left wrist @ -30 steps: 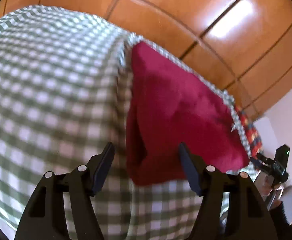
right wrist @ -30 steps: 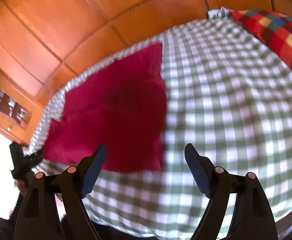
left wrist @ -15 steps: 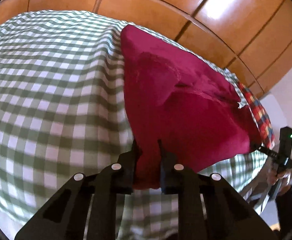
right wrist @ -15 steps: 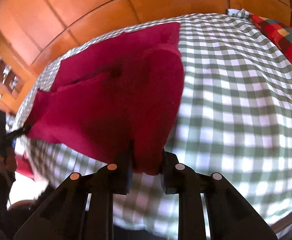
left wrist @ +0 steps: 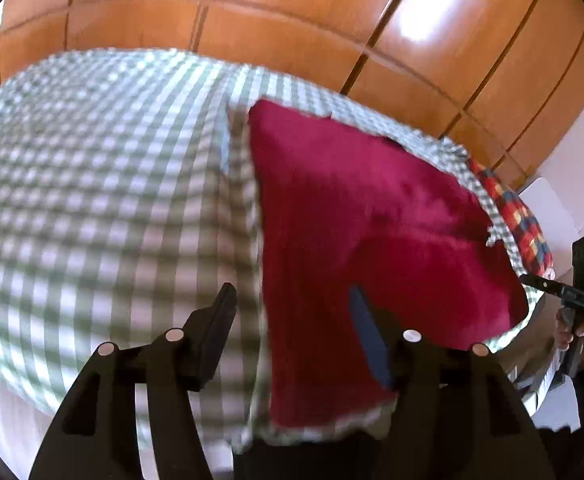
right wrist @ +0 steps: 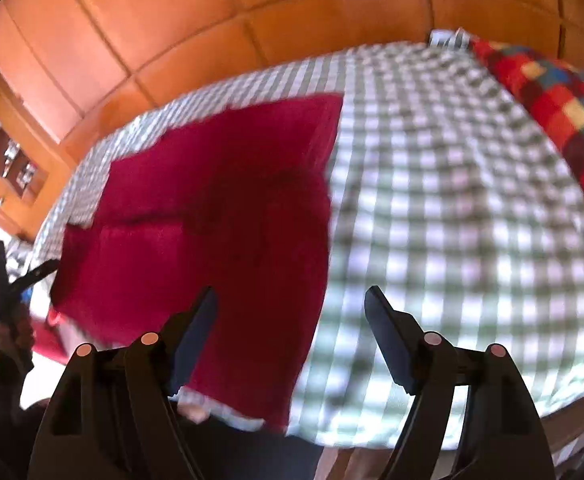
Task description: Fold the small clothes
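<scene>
A dark red garment [left wrist: 364,240] lies spread on a green-and-white checked cloth [left wrist: 91,200]. My left gripper [left wrist: 292,332] is open and empty, its jaws standing wide over the garment's near left edge. In the right wrist view the same garment [right wrist: 219,224] lies left of centre on the checked cloth [right wrist: 452,220]. My right gripper [right wrist: 289,332] is open and empty over the garment's near right edge. Each gripper shows small at the edge of the other's view. Both views are blurred.
Orange wooden cupboard doors [left wrist: 292,12] stand behind the checked surface. A red, blue and yellow checked fabric lies at the far right [right wrist: 552,100], also seen in the left wrist view [left wrist: 520,220]. A wooden shelf unit [right wrist: 7,152] is at the left.
Half a second ago both grippers were shut on the garment's near edge and held it up. Now both are open and the garment lies flat; both have drawn back.
</scene>
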Demonstrator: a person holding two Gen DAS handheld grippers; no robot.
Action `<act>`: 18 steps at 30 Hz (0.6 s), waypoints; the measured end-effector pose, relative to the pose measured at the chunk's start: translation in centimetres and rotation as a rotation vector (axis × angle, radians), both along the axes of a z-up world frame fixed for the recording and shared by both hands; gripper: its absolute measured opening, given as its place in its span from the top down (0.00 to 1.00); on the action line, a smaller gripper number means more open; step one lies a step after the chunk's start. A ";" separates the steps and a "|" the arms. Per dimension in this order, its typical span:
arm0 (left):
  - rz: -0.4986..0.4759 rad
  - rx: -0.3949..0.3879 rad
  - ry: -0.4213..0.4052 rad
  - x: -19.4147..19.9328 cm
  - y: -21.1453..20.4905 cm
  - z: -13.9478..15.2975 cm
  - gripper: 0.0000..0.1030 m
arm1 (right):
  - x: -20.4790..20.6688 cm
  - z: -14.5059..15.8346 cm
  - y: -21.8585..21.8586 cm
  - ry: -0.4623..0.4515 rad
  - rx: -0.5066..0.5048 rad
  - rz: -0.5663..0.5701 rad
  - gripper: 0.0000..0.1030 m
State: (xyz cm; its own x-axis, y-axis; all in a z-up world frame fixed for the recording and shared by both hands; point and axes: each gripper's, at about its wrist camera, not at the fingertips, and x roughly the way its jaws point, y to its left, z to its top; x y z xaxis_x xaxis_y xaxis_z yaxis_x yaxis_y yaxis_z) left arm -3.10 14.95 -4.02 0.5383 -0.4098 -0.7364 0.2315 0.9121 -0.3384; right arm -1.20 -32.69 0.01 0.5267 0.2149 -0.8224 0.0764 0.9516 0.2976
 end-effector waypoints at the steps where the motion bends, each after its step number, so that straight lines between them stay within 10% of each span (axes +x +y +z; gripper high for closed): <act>1: -0.007 0.011 -0.015 0.6 -0.3 0.2 0.43 | 0.7 -0.2 -0.1 0.002 -0.003 -0.002 0.27; 7: -0.060 0.044 -0.031 4.7 -2.7 -0.5 0.45 | 4.5 -2.3 1.1 0.062 -0.068 0.032 0.65; 10: -0.075 0.034 0.009 5.9 -3.5 -1.0 0.82 | 4.1 -1.9 1.9 0.044 -0.132 0.045 0.91; 18: -0.089 -0.043 -0.125 3.1 -2.7 2.3 0.94 | 2.0 3.5 3.9 -0.087 -0.221 0.117 0.93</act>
State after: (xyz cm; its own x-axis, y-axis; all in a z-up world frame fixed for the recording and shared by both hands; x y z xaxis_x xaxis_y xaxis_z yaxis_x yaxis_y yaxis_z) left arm 0.00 12.28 -1.75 0.5846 -0.4893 -0.6472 0.3531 0.8716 -0.3399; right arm 0.76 -28.83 3.53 0.5798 0.0993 -0.8087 -0.0552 0.9951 0.0826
